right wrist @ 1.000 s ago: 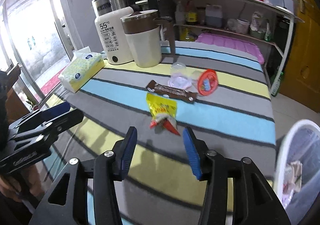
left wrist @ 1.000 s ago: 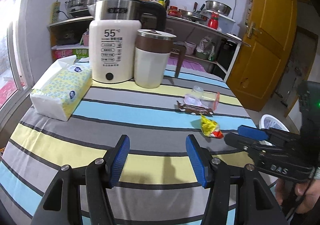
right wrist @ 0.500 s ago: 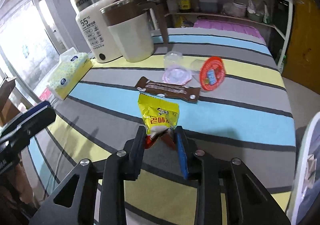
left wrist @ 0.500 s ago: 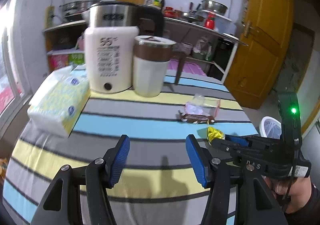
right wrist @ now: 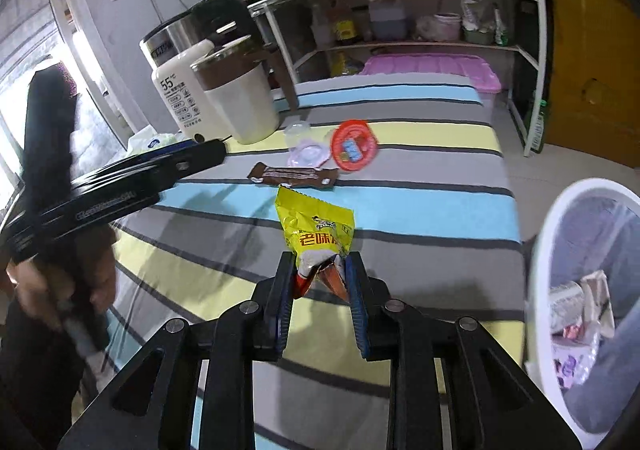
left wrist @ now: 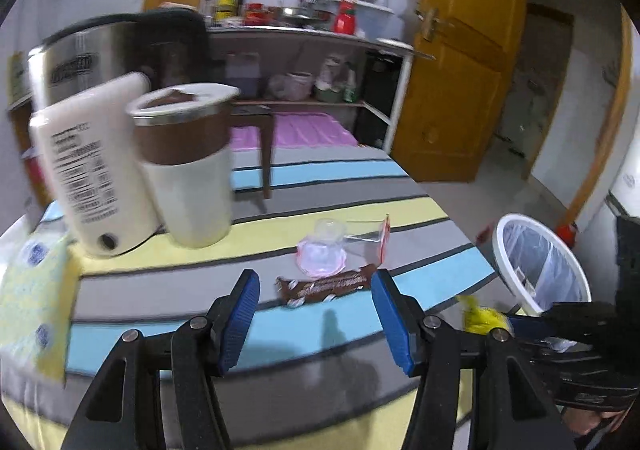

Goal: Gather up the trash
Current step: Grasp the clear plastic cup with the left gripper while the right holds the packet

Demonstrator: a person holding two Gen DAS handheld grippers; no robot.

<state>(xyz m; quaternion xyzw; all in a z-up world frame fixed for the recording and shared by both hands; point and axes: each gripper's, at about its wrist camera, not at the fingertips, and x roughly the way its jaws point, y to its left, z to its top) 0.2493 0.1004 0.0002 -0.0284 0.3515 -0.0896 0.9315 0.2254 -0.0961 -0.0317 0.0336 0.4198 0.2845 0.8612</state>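
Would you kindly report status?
Right gripper shut on yellow snack packet. Left gripper open, empty. White-rimmed bin beside table, path clear.

Left claw (left wrist: 316,314) open above brown wrapper (left wrist: 326,286), white bin (left wrist: 540,262) right

Trash on the striped tablecloth, one piece lifted.
A yellow snack wrapper (right wrist: 316,234), crumpled at its red-and-white lower end, is raised off the cloth. A brown bar wrapper (right wrist: 294,173) lies flat beyond it; just behind sit a clear plastic cup (right wrist: 302,147) and its red peeled lid (right wrist: 354,145). A white lined trash bin (right wrist: 588,302) stands beside the table.
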